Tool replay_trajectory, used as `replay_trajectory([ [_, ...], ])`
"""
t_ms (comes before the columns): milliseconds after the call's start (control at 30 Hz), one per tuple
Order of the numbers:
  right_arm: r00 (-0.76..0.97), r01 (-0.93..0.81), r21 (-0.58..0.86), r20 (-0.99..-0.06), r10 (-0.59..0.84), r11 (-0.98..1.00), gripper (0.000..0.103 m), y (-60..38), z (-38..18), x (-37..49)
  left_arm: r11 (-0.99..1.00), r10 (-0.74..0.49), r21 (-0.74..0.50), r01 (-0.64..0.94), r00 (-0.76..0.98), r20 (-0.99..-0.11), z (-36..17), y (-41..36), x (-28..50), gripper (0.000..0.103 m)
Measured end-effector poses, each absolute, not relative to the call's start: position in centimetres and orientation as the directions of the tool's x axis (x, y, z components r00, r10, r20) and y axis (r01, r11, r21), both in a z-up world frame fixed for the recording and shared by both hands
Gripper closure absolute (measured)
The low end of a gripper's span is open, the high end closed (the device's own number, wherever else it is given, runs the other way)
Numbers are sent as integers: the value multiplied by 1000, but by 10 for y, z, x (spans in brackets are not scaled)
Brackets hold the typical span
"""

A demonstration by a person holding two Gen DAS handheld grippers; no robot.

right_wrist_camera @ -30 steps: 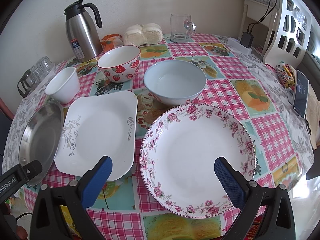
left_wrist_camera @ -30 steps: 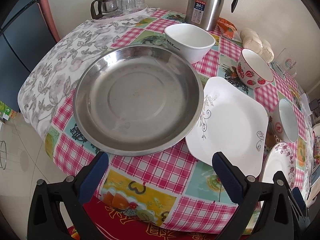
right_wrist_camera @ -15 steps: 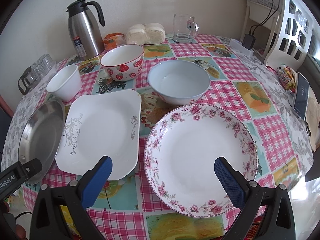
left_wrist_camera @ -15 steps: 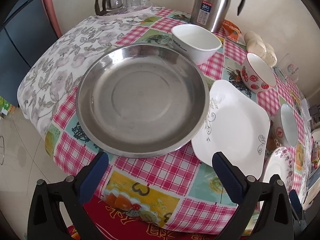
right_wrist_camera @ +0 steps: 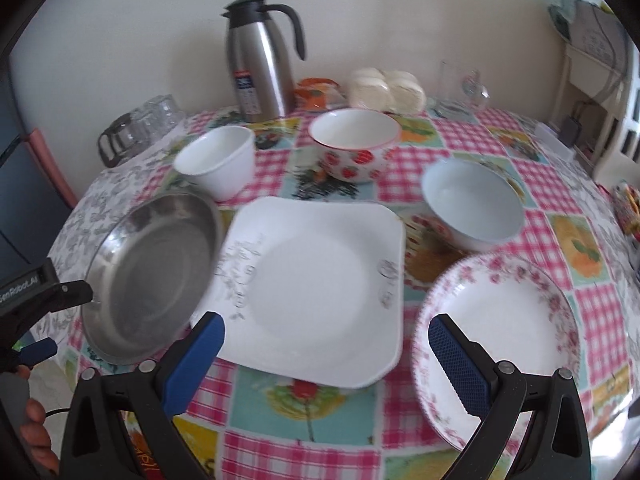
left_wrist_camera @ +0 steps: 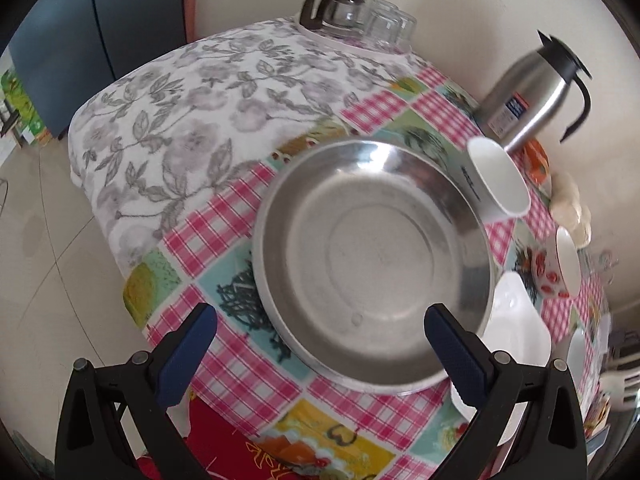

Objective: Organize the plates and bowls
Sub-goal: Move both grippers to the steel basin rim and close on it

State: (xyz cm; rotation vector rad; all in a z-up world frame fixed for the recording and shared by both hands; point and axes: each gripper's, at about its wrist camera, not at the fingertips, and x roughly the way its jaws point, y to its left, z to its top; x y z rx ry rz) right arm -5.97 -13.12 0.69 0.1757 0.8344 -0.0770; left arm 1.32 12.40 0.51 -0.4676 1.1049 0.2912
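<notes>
A round steel plate [left_wrist_camera: 372, 256] [right_wrist_camera: 152, 276] lies near the table's left edge. My left gripper [left_wrist_camera: 320, 344] hangs open just short of its near rim, holding nothing; its body [right_wrist_camera: 28, 304] shows at the left of the right wrist view. A white square plate [right_wrist_camera: 316, 288] [left_wrist_camera: 516, 332] lies beside the steel one, with my right gripper [right_wrist_camera: 326, 352] open over its near edge. To the right is a floral round plate [right_wrist_camera: 500, 332]. Behind stand a white bowl [right_wrist_camera: 218, 162] [left_wrist_camera: 496, 178], a strawberry bowl [right_wrist_camera: 354, 152] [left_wrist_camera: 560, 268] and a pale blue bowl [right_wrist_camera: 472, 204].
A steel thermos jug [right_wrist_camera: 260, 60] [left_wrist_camera: 532, 100], wrapped buns [right_wrist_camera: 386, 88] and a glass mug [right_wrist_camera: 460, 88] line the wall. A glass teapot with cups [left_wrist_camera: 356, 16] [right_wrist_camera: 140, 128] sits at the far left corner. The checked tablecloth [right_wrist_camera: 440, 132] drops to the floor [left_wrist_camera: 40, 260] at left.
Both views have swung left. The left gripper now sits closer to the steel plate's left side; the right gripper has shifted from the floral plate to the square plate. Nothing was gripped.
</notes>
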Motion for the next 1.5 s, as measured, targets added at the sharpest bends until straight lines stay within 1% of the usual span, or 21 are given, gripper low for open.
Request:
replay_trajectory([
  [167, 706, 81, 142, -707, 44, 987, 0, -115, 7, -49, 822, 3, -268, -503, 473, -881, 6, 149, 20, 0],
  [267, 698, 64, 176, -712, 82, 982, 0, -112, 3, -41, 800, 9, -296, -522, 503, -864, 7, 159, 23, 0],
  [467, 684, 64, 260, -715, 147, 964, 2, -116, -8, -29, 777, 3, -313, -547, 500, -866, -2, 169, 31, 0],
  [600, 675, 24, 292, -710, 200, 956, 12, -113, -11, -19, 758, -4, -323, -567, 491, -871, -10, 175, 34, 0],
  [633, 675, 6, 300, -705, 218, 954, 17, -111, -11, -17, 753, -7, -325, -572, 487, -873, -12, 178, 36, 0],
  [700, 675, -26, 298, -699, 236, 954, 23, -105, -12, -12, 746, -2, -324, -582, 485, -875, -15, 183, 37, 0],
  [767, 675, -44, 288, -697, 241, 957, 25, -99, -13, -6, 738, 15, -315, -596, 482, -876, -17, 188, 39, 0],
  [867, 665, -59, 279, -705, 247, 958, 32, -95, -18, 5, 723, 22, -322, -611, 486, -873, -20, 196, 40, 0],
  [933, 654, -61, 283, -713, 253, 957, 38, -93, -23, 12, 723, 43, -312, -617, 491, -870, -20, 200, 42, 0],
  [1000, 641, -59, 287, -723, 257, 956, 44, -93, -27, 19, 733, 89, -285, -618, 502, -860, -20, 203, 44, 0],
  [1033, 634, -59, 289, -728, 259, 956, 47, -93, -29, 22, 743, 87, -282, -607, 506, -858, -21, 204, 47, 0],
  [1133, 623, -73, 297, -732, 276, 952, 55, -91, -32, 29, 756, 27, -294, -585, 476, -879, -32, 208, 54, 0],
  [1200, 620, -86, 296, -732, 283, 951, 58, -88, -33, 31, 752, 1, -297, -589, 452, -892, -39, 208, 55, 0],
  [1300, 614, -97, 302, -732, 296, 948, 59, -84, -34, 34, 745, -25, -299, -597, 422, -906, -49, 209, 56, 0],
  [1400, 602, -104, 307, -738, 306, 946, 63, -81, -37, 36, 746, -28, -285, -602, 399, -916, -56, 208, 57, 0],
  [1500, 593, -106, 305, -745, 307, 946, 63, -78, -38, 36, 758, -43, -286, -586, 394, -918, -60, 206, 57, 1],
])
